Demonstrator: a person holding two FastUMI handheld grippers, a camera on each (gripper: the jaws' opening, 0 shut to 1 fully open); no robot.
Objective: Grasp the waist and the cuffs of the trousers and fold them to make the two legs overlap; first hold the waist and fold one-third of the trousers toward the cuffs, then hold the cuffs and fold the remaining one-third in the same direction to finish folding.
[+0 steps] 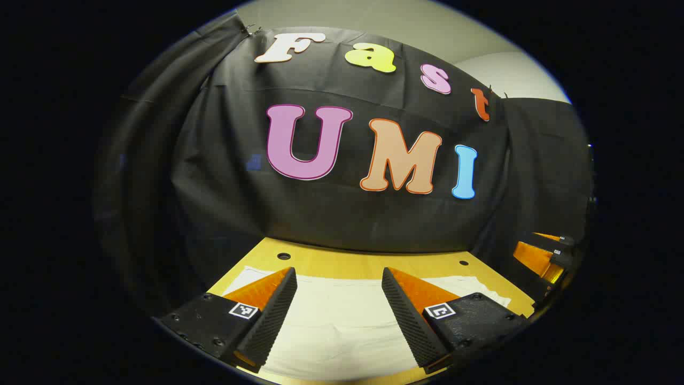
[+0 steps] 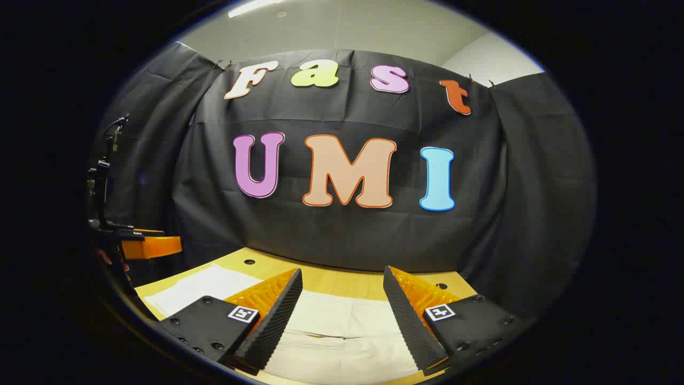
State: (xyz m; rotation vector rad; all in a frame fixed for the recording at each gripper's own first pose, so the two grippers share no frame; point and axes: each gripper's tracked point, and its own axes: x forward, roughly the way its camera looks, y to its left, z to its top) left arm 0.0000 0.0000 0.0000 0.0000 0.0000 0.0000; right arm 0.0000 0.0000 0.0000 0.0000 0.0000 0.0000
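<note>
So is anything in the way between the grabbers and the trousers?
Nothing visible is. The left gripper hangs open above the white trousers, with only air between its fingers and the cloth. The right gripper is open over the trousers too, on the wooden table.

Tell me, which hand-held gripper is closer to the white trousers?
Neither clearly: the left hand-held gripper and the right hand-held gripper both hang open just above the white trousers on the wooden table, touching nothing.
</note>
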